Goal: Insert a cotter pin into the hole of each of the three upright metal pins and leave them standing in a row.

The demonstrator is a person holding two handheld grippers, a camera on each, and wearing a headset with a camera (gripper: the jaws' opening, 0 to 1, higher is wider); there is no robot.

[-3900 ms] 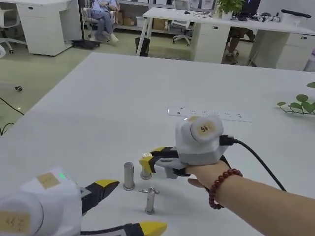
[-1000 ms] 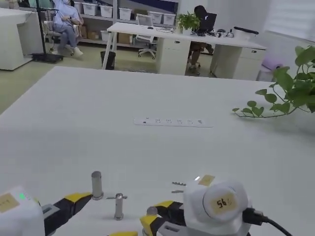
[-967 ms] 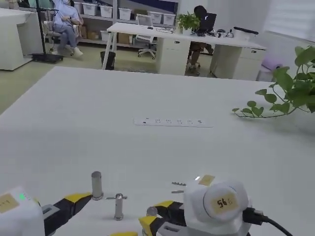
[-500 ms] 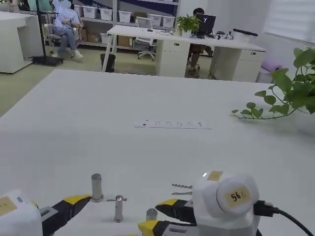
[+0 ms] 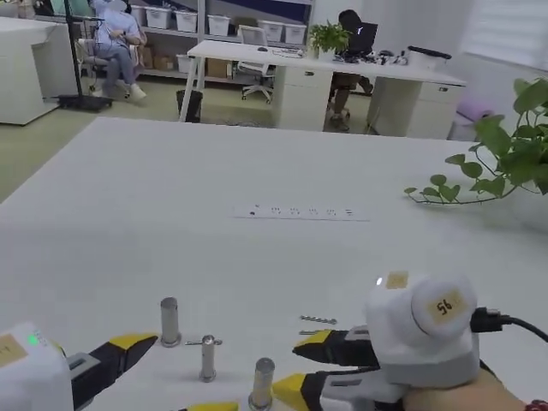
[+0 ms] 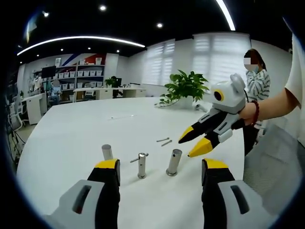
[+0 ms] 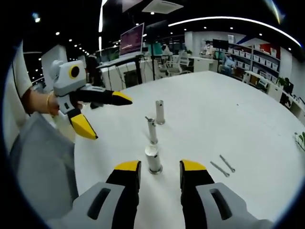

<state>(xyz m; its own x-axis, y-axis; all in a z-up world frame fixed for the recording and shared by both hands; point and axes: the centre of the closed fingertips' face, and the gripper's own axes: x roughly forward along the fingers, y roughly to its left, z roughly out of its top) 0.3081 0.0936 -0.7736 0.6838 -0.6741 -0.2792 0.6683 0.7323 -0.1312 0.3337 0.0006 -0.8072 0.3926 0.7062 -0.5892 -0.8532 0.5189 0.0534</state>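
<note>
**Cotter pin pickup: one metal pin fitted, two still to do**

The middle metal pin carries a fitted cotter pin through its hole. The far metal pin and the near metal pin stand bare, and all three are upright in a row on the surface. The right hand-held gripper has its jaws apart and holds nothing, with the near metal pin just ahead of the gap. The left hand-held gripper is spread wide and is likewise unloaded. Two loose cotter pins lie flat near the right hand-held gripper. Recommended: swing clear of the near metal pin to avoid toppling it. Pinch one loose cotter pin by one end so the other end projects, and steady the target pin with the left hand-held gripper during insertion.
</note>
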